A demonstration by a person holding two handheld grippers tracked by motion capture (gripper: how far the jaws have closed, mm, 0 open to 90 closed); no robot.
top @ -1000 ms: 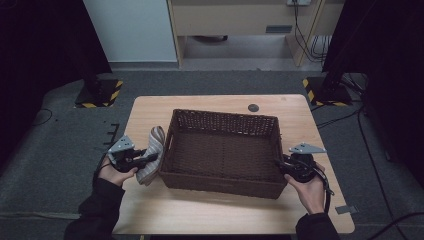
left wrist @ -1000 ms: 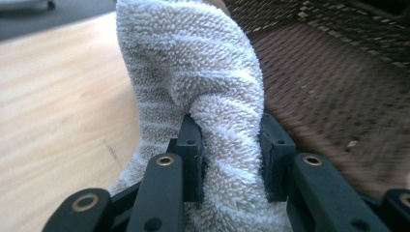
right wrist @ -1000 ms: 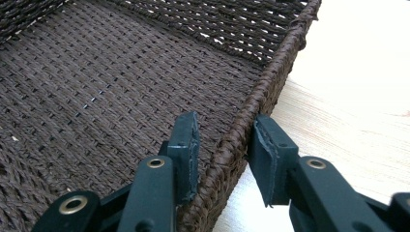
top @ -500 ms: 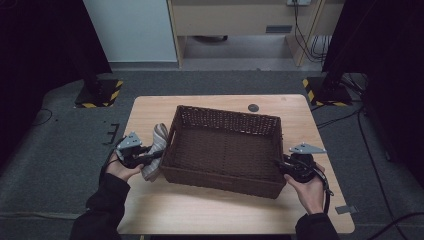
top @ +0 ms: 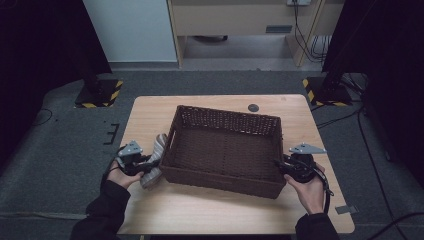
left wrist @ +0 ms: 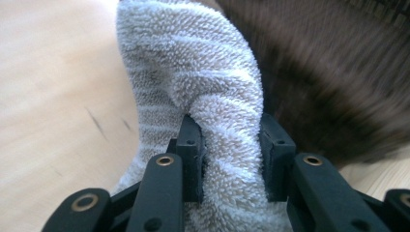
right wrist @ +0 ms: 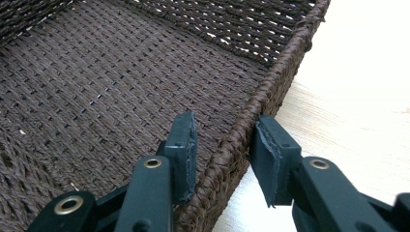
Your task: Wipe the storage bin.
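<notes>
1. From the high view, the whole scene: a brown woven basket (top: 225, 150) sits in the middle of the wooden worktop (top: 150, 112), with a grey towel (top: 154, 160) bunched against the basket's left wall.
2. The left claw (top: 145, 164) is at that towel, and the left gripper view gets in close: both black jaws are clamped on a fold of fluffy towel (left wrist: 203, 96), pinching it tight, the basket (left wrist: 338, 72) just beside it as a brown blur.
3. Over to the right claw (top: 280, 166) at the basket's right wall. The right gripper view shows what the high view cannot: the jaws straddle the rim (right wrist: 251, 121), one inside the basket, one outside over the worktop (right wrist: 358, 96), and a sliver of gap shows by the outer pad, so the claw is open around the rim, not pressing.
4. The towel's lower end is hidden behind the jaws in the left gripper view.
5. A small dark round thing (top: 253, 107) lies beyond the basket, too small to make out.
</notes>
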